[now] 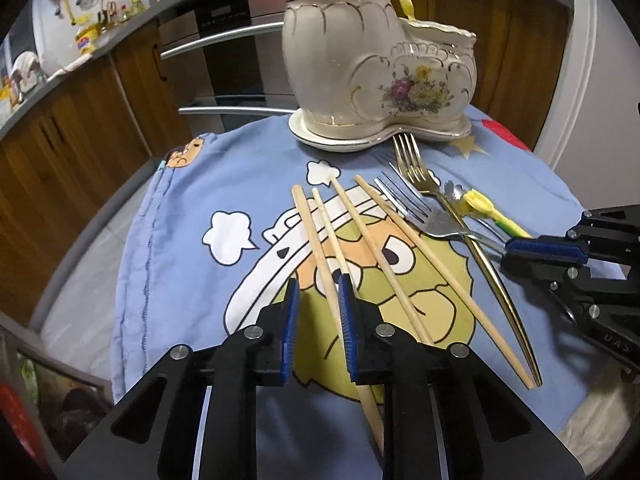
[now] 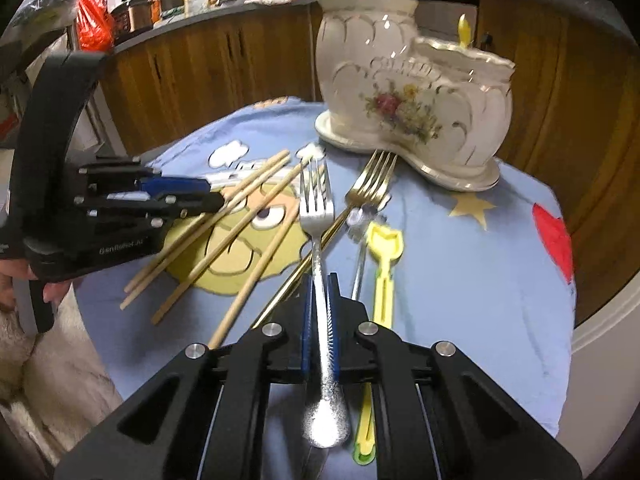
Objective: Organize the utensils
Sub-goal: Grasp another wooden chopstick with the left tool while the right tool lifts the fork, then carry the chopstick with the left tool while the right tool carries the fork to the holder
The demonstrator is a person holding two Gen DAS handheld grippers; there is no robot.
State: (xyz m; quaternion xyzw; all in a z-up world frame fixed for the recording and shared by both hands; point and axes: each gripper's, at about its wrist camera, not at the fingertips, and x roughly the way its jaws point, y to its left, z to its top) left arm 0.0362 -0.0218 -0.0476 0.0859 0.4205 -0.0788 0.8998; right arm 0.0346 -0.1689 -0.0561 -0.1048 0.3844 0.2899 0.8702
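- Left gripper [image 1: 318, 280], black with blue pads: jaws are narrowed around one pale wooden chopstick [image 1: 326, 256]; a gap is still seen on the left pad side, so firm pinch cannot be confirmed.
- Three more wooden chopsticks [image 1: 384, 256] are laid loose just beside it on the light-blue cartoon-print cloth [image 1: 168, 240].
- Gold-coloured metal fork [image 1: 412, 168] is lying on the cloth, tines near the holder's base.
- Yellow plastic spoon-like utensil [image 2: 383, 256] is lying flat beside the gold fork.
- Right gripper [image 2: 319, 284]: jaws are pressed together on the handle of a silver metal fork [image 2: 318, 216], tines pointed away from the camera, handle end is projected back toward the lens.
- Cream boot-shaped ceramic holder with floral print [image 1: 376, 68] is stood at the far edge of the cloth; a stick and a yellow utensil are seen inside.
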